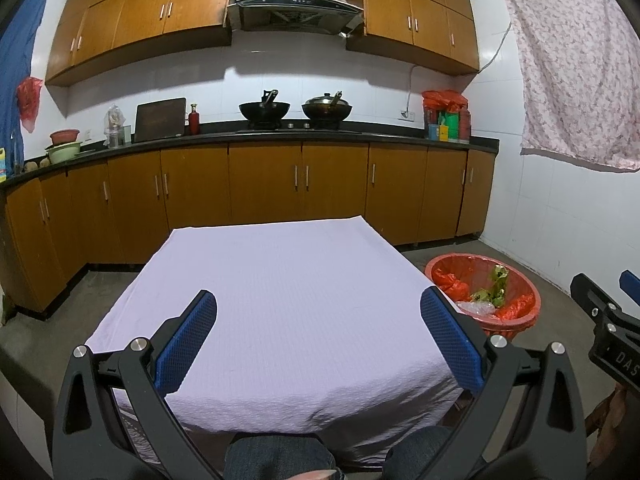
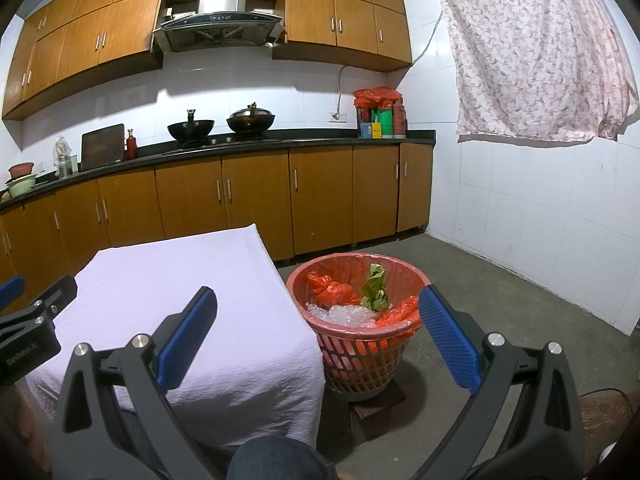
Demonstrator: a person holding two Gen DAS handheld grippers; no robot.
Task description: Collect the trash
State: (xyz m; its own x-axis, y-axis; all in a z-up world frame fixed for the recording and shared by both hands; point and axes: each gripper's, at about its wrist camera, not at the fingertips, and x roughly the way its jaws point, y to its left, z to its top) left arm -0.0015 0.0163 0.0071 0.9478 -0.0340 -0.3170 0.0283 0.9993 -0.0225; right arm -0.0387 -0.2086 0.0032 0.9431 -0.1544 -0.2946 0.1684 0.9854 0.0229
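Note:
A red plastic trash basket [image 2: 360,364] with a red liner stands on the floor right of the table; it also shows in the left wrist view [image 1: 516,322]. Inside lie green leafy scraps [image 2: 374,290], crumpled red plastic [image 2: 330,286] and clear bubble wrap [image 2: 340,314]. My left gripper [image 1: 318,316] is open and empty above the near part of the lavender-covered table [image 1: 280,280]. My right gripper [image 2: 318,314] is open and empty, held between the table's right edge [image 2: 280,320] and the basket. No trash shows on the cloth.
Wooden base cabinets [image 1: 264,184] under a black counter run along the back, with two woks [image 1: 296,110] on the stove. A white tiled wall [image 2: 540,216] with a hanging floral cloth [image 2: 536,52] is at the right. Concrete floor [image 2: 500,292] surrounds the basket.

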